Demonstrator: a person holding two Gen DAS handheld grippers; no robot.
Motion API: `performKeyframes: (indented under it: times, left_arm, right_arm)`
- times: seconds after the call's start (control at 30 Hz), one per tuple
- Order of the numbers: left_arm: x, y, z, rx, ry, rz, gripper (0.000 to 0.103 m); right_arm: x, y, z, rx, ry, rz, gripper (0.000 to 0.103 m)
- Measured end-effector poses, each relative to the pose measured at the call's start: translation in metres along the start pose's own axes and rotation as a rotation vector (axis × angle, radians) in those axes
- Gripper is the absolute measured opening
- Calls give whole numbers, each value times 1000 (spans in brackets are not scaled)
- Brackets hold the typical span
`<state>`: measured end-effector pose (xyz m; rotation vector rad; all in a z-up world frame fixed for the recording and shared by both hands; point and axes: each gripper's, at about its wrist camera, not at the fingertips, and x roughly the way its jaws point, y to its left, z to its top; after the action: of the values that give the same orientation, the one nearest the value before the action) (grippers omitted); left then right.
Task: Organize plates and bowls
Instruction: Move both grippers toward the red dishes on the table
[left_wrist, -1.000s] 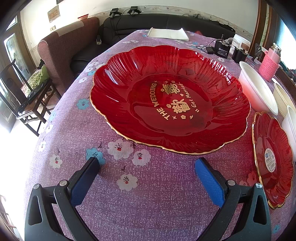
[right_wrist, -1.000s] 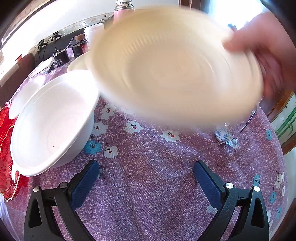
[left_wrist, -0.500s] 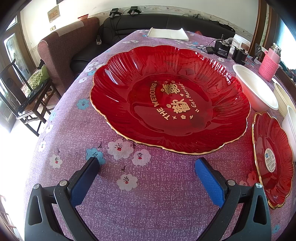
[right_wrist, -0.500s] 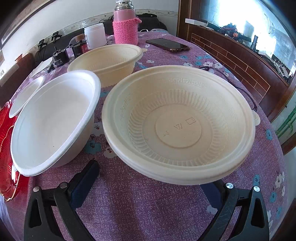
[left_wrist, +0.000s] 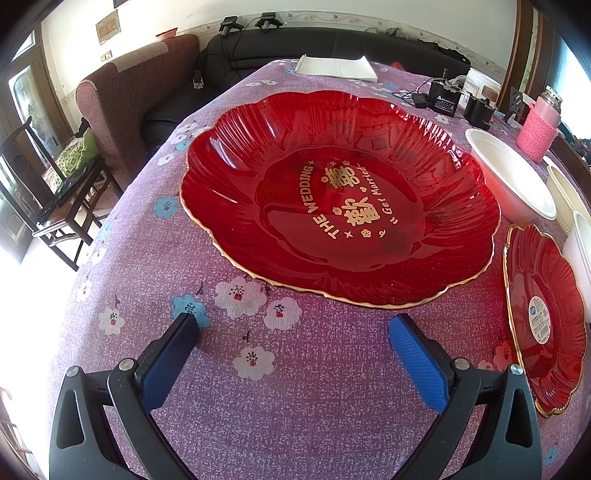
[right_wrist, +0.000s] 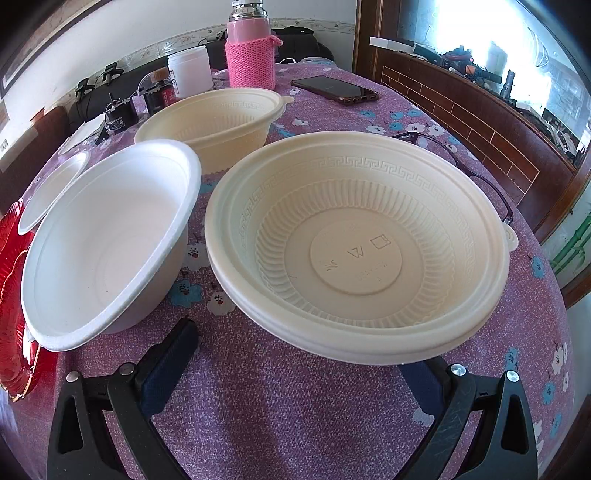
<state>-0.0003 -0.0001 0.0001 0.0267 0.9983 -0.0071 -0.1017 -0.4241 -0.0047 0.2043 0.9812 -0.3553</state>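
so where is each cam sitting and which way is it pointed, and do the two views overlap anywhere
Left wrist: low behind the open left claw, facing the large red wedding plate; only its blue pads show.
Right wrist: low behind the open right claw, facing the near cream bowl; only its fingers show.
Shared: small red plate, white foam bowl, pink flask, purple floral tablecloth.
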Motion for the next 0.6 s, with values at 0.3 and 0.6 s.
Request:
performKeyframes:
  times: [0.3,0.6]
  left_arm:
    - [-1,1,-2,-16,0,13,103]
    - [-10,2,-7,1,-10,14,103]
  right_arm:
    - [0,0,0,0,0,3,102]
    - [-26,4,-8,-73,-83,-31,102]
